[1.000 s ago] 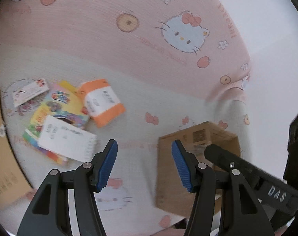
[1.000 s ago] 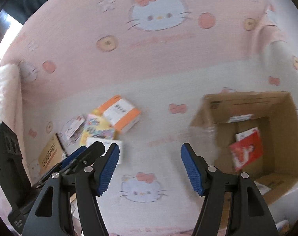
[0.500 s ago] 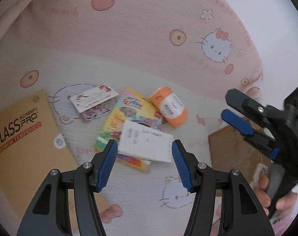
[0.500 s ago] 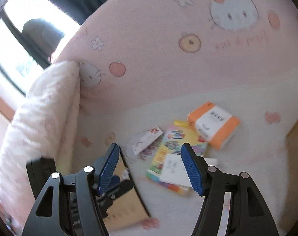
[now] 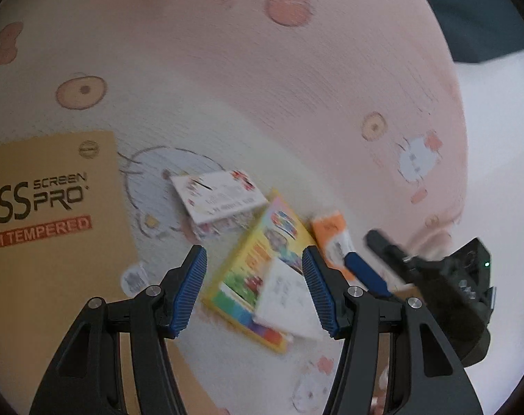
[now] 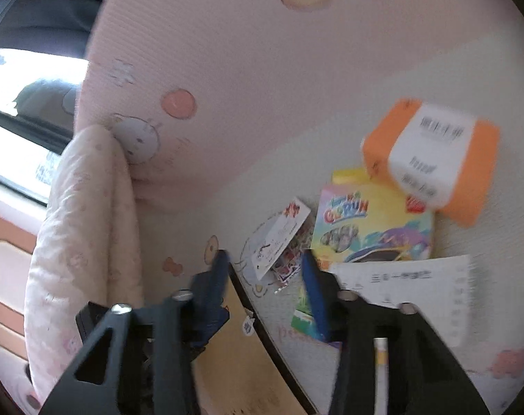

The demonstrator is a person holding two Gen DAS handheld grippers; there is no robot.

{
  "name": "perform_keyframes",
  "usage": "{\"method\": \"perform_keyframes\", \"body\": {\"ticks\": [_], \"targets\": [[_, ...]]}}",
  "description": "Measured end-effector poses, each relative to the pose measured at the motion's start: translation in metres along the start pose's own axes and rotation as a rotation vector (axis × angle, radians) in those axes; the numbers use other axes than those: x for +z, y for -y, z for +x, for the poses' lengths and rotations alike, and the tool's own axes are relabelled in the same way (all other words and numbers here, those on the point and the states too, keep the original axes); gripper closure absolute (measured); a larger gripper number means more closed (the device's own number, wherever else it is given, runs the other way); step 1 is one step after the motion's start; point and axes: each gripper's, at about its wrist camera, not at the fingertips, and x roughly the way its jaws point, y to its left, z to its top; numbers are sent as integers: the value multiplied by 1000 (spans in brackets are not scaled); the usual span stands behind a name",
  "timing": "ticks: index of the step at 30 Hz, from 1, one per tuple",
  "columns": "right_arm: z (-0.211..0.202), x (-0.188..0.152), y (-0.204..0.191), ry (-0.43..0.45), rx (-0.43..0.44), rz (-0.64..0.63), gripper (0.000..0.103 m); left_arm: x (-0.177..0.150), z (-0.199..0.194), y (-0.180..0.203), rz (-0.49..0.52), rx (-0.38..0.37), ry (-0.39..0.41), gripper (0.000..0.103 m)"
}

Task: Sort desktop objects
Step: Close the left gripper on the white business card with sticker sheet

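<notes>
My left gripper [image 5: 255,290] is open and empty above a yellow picture book [image 5: 258,269] with a white paper slip [image 5: 286,297] on it. A white card packet [image 5: 217,197] lies behind, an orange tissue pack [image 5: 331,238] to the right, a tan screen-protector box [image 5: 51,214] to the left. My right gripper [image 6: 265,276] is open and empty, close over the card packet [image 6: 279,238]. The book [image 6: 372,224], the slip [image 6: 407,283], the orange pack [image 6: 431,159] and the tan box [image 6: 241,356] show there too. The right gripper also shows in the left wrist view [image 5: 372,259].
Everything lies on a Hello Kitty sheet [image 5: 227,103] whose pink part rises behind. A folded cream blanket [image 6: 82,242] stands at the left in the right wrist view, with a window beyond it.
Both grippers have swung left, away from the cardboard box, which has left view. They are lower and closer to the pile of objects. Both stay open.
</notes>
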Motion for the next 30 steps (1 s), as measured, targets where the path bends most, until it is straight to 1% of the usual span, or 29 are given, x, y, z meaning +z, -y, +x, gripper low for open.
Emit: {"method": "perform_keyframes", "body": {"ticks": [1, 2, 4, 6, 8, 11, 14, 16, 18, 19, 21, 26, 28, 30], "targets": [[10, 0, 4, -10, 4, 17, 88, 1, 2, -4, -12, 4, 9, 41], [19, 0, 7, -13, 5, 33, 91, 1, 5, -8, -30, 8, 10, 41], [32, 0, 10, -17, -3, 38, 93, 2, 11, -16, -75, -6, 5, 41], [44, 0, 11, -26, -13, 32, 93, 2, 19, -24, -112, -25, -5, 42], [54, 1, 9, -42, -13, 24, 93, 4, 29, -26, -113, -24, -25, 42], [70, 3, 7, -66, -13, 13, 93, 8, 44, -30, -133, -13, -19, 42], [82, 8, 5, -70, -33, 22, 93, 14, 60, -36, -205, -8, -21, 42], [90, 12, 8, -84, -40, 43, 92, 17, 63, -40, -247, -29, -12, 43], [97, 14, 9, -98, -53, 58, 92, 20, 65, -42, -284, -55, 2, 46], [100, 14, 9, -104, -62, 63, 92, 22, 66, -42, -292, -54, 6, 48], [105, 15, 10, -117, -80, 72, 91, 25, 72, -42, -299, -21, -5, 57], [110, 13, 12, -117, -72, 89, 89, 27, 84, -41, -274, 49, -33, 70], [112, 13, 15, -111, -72, 100, 84, 27, 85, -39, -267, 56, -32, 71], [114, 13, 20, -111, -82, 114, 82, 27, 86, -38, -268, 57, -32, 71]]}}
